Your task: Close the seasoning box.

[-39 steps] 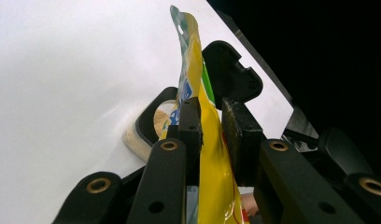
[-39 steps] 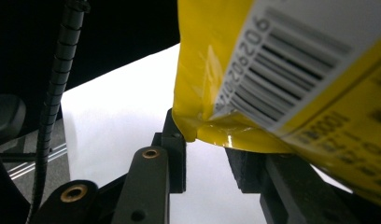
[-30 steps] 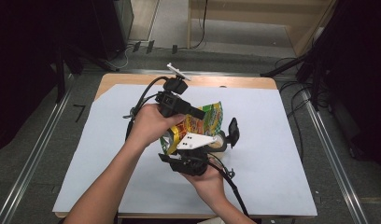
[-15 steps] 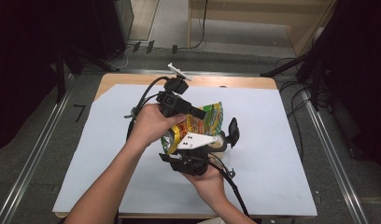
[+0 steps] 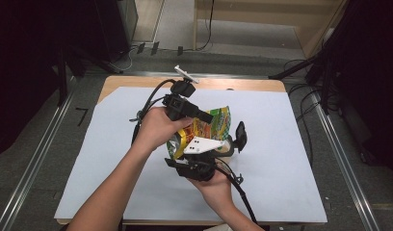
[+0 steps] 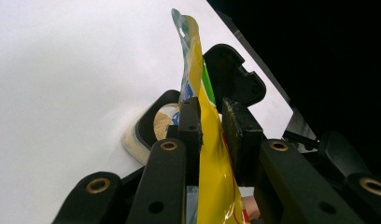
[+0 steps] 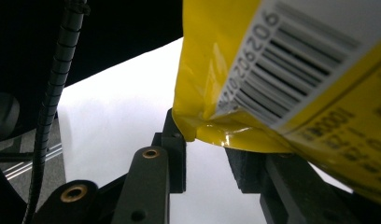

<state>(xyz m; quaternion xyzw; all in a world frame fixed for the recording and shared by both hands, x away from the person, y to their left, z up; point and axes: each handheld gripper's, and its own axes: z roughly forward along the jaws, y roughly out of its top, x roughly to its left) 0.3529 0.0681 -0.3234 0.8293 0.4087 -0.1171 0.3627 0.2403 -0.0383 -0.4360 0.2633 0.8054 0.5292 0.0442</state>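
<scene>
A yellow and green snack bag (image 5: 218, 122) stands upright over the middle of the table, held between both hands. My left gripper (image 5: 208, 118) is shut on the bag's upper part; in the left gripper view the bag (image 6: 212, 163) runs up between both pads. My right gripper (image 5: 223, 147) sits under the bag. In the right gripper view its jaws (image 7: 205, 140) stand apart with the white table showing between them, and the bag's barcoded lower corner (image 7: 282, 70) hangs over them. A small black-rimmed container (image 6: 153, 128) with beige contents sits below the bag, its black lid (image 5: 240, 136) raised.
A white sheet (image 5: 281, 159) covers the wooden table (image 5: 242, 84). Cables trail from both grippers across the sheet. Metal rails (image 5: 35, 159) run along the floor on both sides, with dark stands and cables beyond the far edge.
</scene>
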